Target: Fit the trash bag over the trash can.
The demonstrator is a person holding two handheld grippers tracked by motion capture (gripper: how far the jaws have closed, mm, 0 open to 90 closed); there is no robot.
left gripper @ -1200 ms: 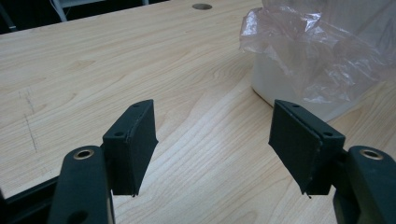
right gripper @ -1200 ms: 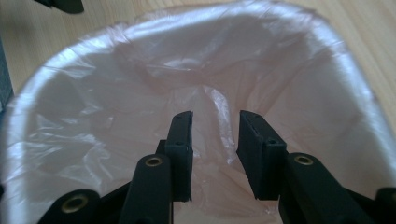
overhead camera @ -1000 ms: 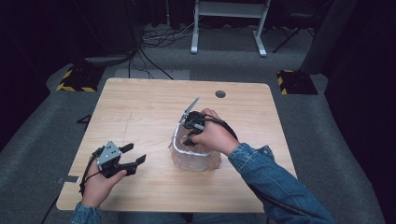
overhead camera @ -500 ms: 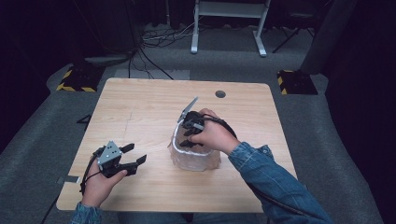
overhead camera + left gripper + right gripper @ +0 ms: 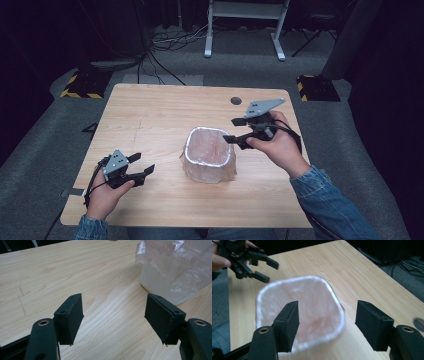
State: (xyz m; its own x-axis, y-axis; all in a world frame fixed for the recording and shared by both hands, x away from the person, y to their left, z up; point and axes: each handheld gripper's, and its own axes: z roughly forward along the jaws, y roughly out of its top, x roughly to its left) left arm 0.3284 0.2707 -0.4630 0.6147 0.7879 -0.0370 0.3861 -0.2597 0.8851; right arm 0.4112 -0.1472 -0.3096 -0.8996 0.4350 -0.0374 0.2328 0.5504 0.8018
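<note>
While the left hand-held gripper (image 5: pixel 141 167) rests spread, the right hand-held gripper (image 5: pixel 231 131) — just been opening, empty — hovers beside the bag-lined tub (image 5: pixel 208 155).

The light wooden table (image 5: pixel 150 115) carries a dark round disc (image 5: pixel 236 100) near its far edge, stands on grey carpet (image 5: pixel 45 150), with yellow-black striped blocks (image 5: pixel 80 85) and a white metal frame (image 5: pixel 245 20) beyond.

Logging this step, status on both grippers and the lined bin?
Left gripper open, empty. Right gripper just opened, empty, off the bin. Bin upright, plastic liner over rim. Nothing in the way.
</note>
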